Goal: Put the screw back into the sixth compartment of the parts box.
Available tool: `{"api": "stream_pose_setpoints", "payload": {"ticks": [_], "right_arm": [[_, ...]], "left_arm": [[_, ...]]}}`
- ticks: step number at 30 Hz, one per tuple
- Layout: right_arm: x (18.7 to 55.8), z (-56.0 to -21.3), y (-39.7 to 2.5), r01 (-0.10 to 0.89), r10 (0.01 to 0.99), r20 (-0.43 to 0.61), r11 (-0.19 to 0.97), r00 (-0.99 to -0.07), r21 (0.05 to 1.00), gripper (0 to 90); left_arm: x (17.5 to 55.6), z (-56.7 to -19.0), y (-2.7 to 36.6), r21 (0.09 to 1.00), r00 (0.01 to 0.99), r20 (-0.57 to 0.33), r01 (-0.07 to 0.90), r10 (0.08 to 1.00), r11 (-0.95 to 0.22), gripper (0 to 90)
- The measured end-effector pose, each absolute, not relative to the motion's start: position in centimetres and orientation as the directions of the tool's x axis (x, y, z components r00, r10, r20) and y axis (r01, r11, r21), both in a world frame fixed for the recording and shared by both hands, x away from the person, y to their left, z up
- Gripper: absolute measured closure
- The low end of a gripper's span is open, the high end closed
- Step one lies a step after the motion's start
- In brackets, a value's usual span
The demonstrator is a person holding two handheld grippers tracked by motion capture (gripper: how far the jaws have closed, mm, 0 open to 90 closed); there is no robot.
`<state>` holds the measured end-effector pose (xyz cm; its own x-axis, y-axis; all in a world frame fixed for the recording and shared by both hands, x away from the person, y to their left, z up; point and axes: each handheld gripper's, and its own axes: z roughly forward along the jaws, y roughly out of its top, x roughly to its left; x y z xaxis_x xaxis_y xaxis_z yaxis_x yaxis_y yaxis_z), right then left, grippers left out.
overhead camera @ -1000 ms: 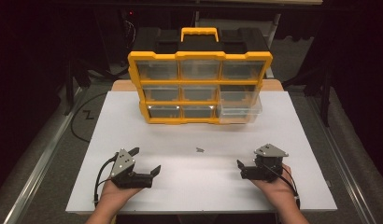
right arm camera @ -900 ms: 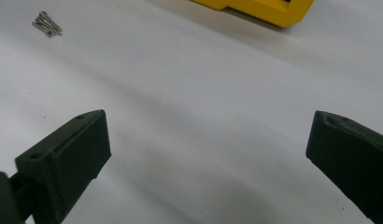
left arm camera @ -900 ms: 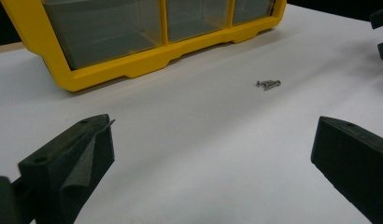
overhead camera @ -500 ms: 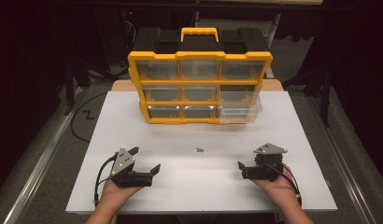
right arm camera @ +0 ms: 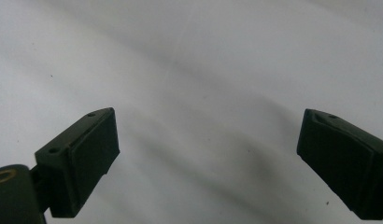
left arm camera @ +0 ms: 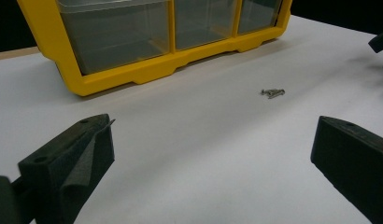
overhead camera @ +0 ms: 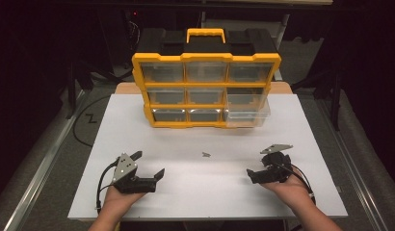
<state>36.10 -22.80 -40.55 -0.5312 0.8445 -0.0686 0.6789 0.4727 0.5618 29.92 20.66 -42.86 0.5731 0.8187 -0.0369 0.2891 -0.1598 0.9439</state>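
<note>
- Your left gripper (overhead camera: pixel 148 165) sits near the front left of the white surface (overhead camera: pixel 195 192), held in your left hand (overhead camera: pixel 119 198), with its jaws spread wide and nothing between them.
- In the left gripper view those jaws frame bare surface, with the small screws (left arm camera: pixel 273 92) lying ahead and to the right of the gap.
- At the back of the surface stands a yellow and black organiser case (overhead camera: pixel 205 84) with clear drawers in three rows; its carry handle (overhead camera: pixel 205 34) is on top.
- The lower right drawer (overhead camera: pixel 247 113) is pulled partway out of the case.
- The screws (overhead camera: pixel 205 154) lie in the open middle of the surface, in front of the case and between your two grippers, touching neither.
- Your right gripper (overhead camera: pixel 253 174) rests near the front right, in your right hand (overhead camera: pixel 291 186); its jaws are wide apart and empty, over plain white surface in the right gripper view.
</note>
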Motion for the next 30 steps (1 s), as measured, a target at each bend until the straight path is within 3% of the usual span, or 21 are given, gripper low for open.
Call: {"api": "stream_pose_setpoints", "payload": {"ticks": [18,30], "right_arm": [[36.4,-40.2,-22.3,0.71,0.809,-0.084,0.556,-0.582,0.432,8.7],[36.7,-39.2,-21.0,0.657,0.731,-0.134,0.666,-0.669,0.352,10.8]], "left_arm": [[29.9,-42.9,20.5,0.945,0.577,-0.036,0.285,0.816,-0.16,0.3],[29.8,-42.8,20.5,0.947,0.576,-0.026,0.275,0.817,-0.164,0.5]]}}
